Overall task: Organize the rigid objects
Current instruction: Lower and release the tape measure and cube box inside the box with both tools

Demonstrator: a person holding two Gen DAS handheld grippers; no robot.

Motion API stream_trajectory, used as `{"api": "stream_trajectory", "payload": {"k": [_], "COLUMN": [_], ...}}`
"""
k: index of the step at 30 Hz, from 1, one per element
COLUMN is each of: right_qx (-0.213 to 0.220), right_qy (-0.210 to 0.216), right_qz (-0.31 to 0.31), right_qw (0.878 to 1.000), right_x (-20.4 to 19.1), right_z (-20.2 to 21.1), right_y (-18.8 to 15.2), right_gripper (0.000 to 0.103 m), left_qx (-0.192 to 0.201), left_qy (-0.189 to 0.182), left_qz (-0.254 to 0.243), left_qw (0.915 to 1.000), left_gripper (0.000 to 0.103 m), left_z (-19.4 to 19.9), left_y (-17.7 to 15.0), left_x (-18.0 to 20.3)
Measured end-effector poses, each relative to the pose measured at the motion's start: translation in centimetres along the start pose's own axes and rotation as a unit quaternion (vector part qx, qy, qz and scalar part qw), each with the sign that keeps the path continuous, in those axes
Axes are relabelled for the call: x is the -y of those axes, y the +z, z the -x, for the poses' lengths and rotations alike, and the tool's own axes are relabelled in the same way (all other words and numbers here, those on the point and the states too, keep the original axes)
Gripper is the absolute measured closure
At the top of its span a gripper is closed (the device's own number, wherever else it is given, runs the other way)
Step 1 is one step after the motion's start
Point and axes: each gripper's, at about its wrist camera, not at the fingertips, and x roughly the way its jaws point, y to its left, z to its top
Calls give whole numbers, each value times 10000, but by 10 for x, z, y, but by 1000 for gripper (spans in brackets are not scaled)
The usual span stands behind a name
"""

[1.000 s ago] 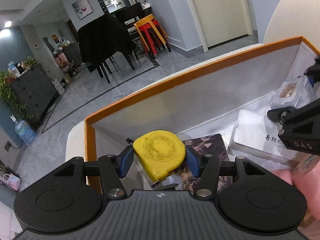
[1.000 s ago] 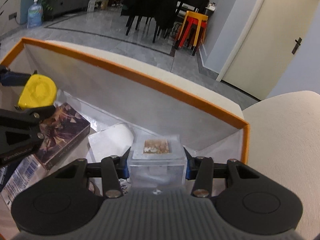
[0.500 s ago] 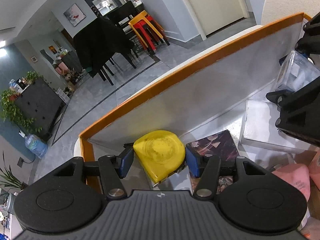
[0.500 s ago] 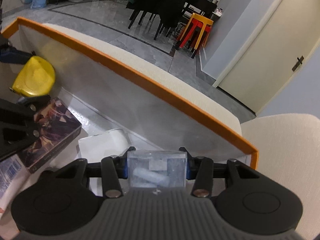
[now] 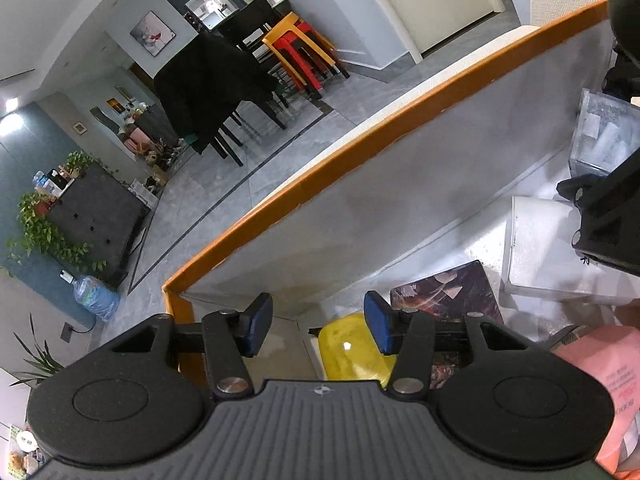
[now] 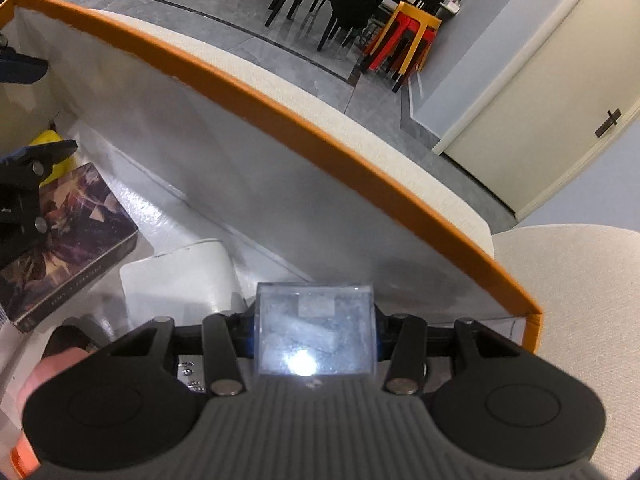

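My left gripper [image 5: 318, 326] is open above the left end of the orange-rimmed box [image 5: 360, 140]. The yellow tape measure [image 5: 352, 350] lies free on the box floor below the right blue pad; it also shows in the right wrist view [image 6: 50, 140]. My right gripper [image 6: 316, 336] is shut on a clear plastic box [image 6: 316, 334] and holds it above the box's right part; the clear box also shows in the left wrist view [image 5: 604, 138]. The orange-rimmed box's far wall [image 6: 280, 184] stands just ahead.
Inside the box lie a dark patterned box [image 5: 444, 298] [image 6: 68, 232] and a white flat box [image 5: 536, 248] [image 6: 180, 280]. A pink packet [image 5: 612, 392] lies at the near right. Beyond the box are a cream cushion [image 6: 580, 280], chairs and grey floor.
My left gripper has opened and let go of the yellow tape measure, which now lies low in the box's left corner. My right gripper still holds the clear box, tilted further.
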Motion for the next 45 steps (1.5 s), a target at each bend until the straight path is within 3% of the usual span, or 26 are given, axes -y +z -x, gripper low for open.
{"api": "stream_trajectory", "payload": {"k": [11,18,23,26,32,40,45], "right_qx": [-97,8,79,154,304,519,708], "right_qy": [81,-85,-129,-204,-339,-524,-649], "right_qz": [-41,242,287,294,284,233,159], "right_qw": [9999,9997,9995,9992,9986,9970,9952], "right_x": [8,-2,-1,3,10,27,40], "right_z": [-8,2,12,22,49,92,129], "right_y": [8,7,8,9,12,13,15], "right_gripper": [55,41,40,25,25,25,25], "left_qx": [-16,-21,8,43,171,428,571], "left_qy": [-90,-246,-231,-231,-197,-229,-328], "left_qz": [25,86,99,173,229,267,541], "left_qw": [10000,9997,9997,9996,9994,9985,9964], "left_gripper": [43,45,45,45,44,34,16], "left_z": [0,3,14,24,49,90,120], "left_y": [-2,-5,-5,-3,6,15,22], "left_x": [-1,-4,-9,-17,-33,-48,-70]}}
